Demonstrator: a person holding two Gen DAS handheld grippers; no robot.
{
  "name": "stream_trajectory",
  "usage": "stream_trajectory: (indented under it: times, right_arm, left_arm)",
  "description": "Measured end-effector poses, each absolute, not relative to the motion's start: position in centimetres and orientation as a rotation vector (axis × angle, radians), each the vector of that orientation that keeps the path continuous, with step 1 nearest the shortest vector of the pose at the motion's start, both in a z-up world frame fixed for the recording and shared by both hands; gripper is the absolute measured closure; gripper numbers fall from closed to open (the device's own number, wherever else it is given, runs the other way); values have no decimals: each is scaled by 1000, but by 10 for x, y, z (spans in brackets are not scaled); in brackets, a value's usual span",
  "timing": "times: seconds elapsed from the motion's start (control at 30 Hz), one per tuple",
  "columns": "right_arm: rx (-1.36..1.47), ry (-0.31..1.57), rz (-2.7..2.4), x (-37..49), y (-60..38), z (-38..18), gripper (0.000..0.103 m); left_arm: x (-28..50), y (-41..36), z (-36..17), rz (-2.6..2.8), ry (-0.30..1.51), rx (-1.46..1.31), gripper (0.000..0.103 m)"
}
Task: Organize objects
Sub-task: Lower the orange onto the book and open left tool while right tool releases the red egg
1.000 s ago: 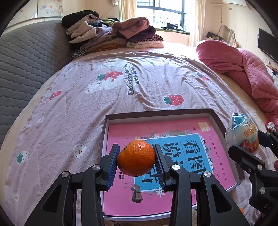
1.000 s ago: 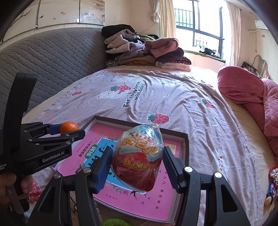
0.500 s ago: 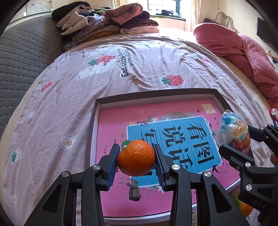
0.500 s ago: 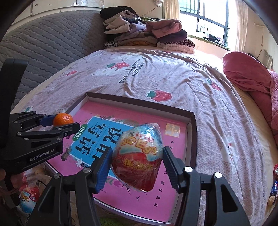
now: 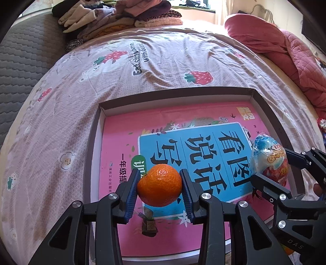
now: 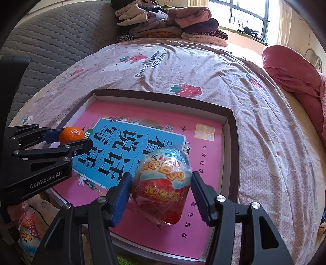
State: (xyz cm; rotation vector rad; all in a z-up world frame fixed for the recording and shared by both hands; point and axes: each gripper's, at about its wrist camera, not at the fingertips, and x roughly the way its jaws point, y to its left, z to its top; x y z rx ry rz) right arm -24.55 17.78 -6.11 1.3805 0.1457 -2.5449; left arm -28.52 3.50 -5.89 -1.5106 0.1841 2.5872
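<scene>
My left gripper (image 5: pixel 160 186) is shut on an orange mandarin (image 5: pixel 159 185) and holds it above the near left part of a shallow brown box (image 5: pixel 95 130). A pink and blue book (image 5: pixel 183 146) lies flat in the box. My right gripper (image 6: pixel 161 190) is shut on a wrapped toy egg (image 6: pixel 162 183), red and blue, above the box's near right part (image 6: pixel 229 142). The mandarin (image 6: pixel 71 134) in the left gripper shows at the left of the right wrist view. The egg (image 5: pixel 270 159) shows at the right of the left wrist view.
The box lies on a bed with a pink strawberry-print sheet (image 5: pixel 152 61). Folded clothes (image 5: pixel 122 18) are piled at the far end. A red quilt (image 5: pixel 285 53) lies at the right. A grey padded headboard (image 6: pixel 51 40) runs along the left. Another wrapped egg (image 6: pixel 28 230) lies below the bed edge.
Both grippers have moved forward and down over the box with their objects still held. The box and book now fill more of both views.
</scene>
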Motion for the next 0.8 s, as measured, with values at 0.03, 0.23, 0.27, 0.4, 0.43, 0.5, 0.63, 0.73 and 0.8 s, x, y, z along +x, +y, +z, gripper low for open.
stream_trajectory:
  times: [0.03,0.23,0.27,0.4,0.43,0.5,0.63,0.73,0.8]
  right_arm:
    - [1385,148,-2544,-246,178,-62,45]
    - [1418,156,-2529,-248,178,-68,44]
    - [1421,159,-2529,-248,177,-68,44]
    - [1422,157,-2529,-248,178,-68,44]
    - [1422,155,-2531,-248,178,-69,44]
    - [1422,153,-2532,-248,178,-69,44]
    - [1452,115,-2506,-250,179,-71,44]
    - [1467,68,-2489,-251,182,-73,44]
    - [1465,81,-2493,-251,181,-72,44]
  left_arm:
    - [-286,36,-61,2580,191,-1516,63]
    - [-291,34,-70,2542,163,-1566,63]
    - [-292,34,-70,2543,164,-1568,63]
    - [-294,34,-75,2512,145,-1596,63]
    - [-294,34,-75,2513,145,-1592,62]
    - [-295,34,-75,2510,141,-1595,62]
    - [-296,33,-78,2499,145,-1611,61]
    - [-296,33,-77,2501,158,-1613,61]
    - [-296,31,-75,2509,143,-1608,61]
